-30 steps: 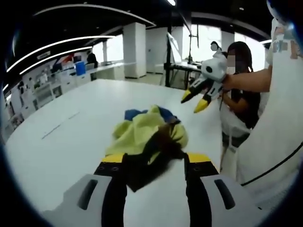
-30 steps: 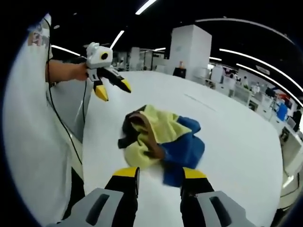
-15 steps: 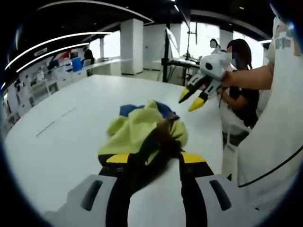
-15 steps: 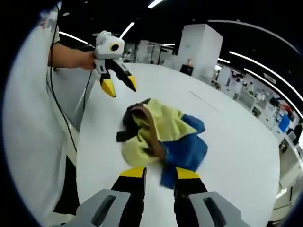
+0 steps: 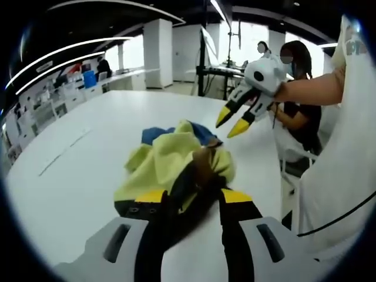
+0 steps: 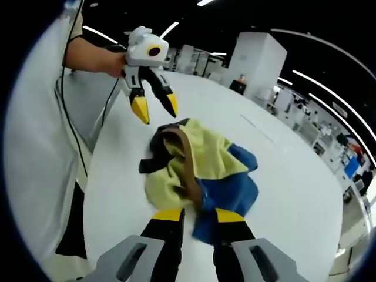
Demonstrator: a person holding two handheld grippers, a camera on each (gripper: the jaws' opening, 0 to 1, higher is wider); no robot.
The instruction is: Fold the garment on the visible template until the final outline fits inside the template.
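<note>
A crumpled garment (image 5: 173, 155) of yellow, blue and dark brown cloth lies in a heap on the white table (image 5: 88, 176). My left gripper (image 5: 191, 198) is open, and the dark brown end of the heap shows between its jaws. In the right gripper view the left gripper (image 6: 155, 107) hangs open in the air just above that brown end of the garment (image 6: 197, 161). My right gripper (image 6: 198, 215) is open with a narrow gap, over the blue edge. In the left gripper view the right gripper (image 5: 230, 123) hovers past the heap, held by a hand.
A thin faint line (image 5: 61, 155) marks the table left of the heap. The person's white-clothed body (image 5: 341, 176) and a black cable (image 6: 70, 135) stand along the table's near edge. Another person (image 5: 299, 88) sits beyond that edge. Desks and pillars fill the room behind.
Both grippers have moved in closer to the heap, and it looms larger in both views. The right gripper's jaws have narrowed. The garment itself has not moved.
</note>
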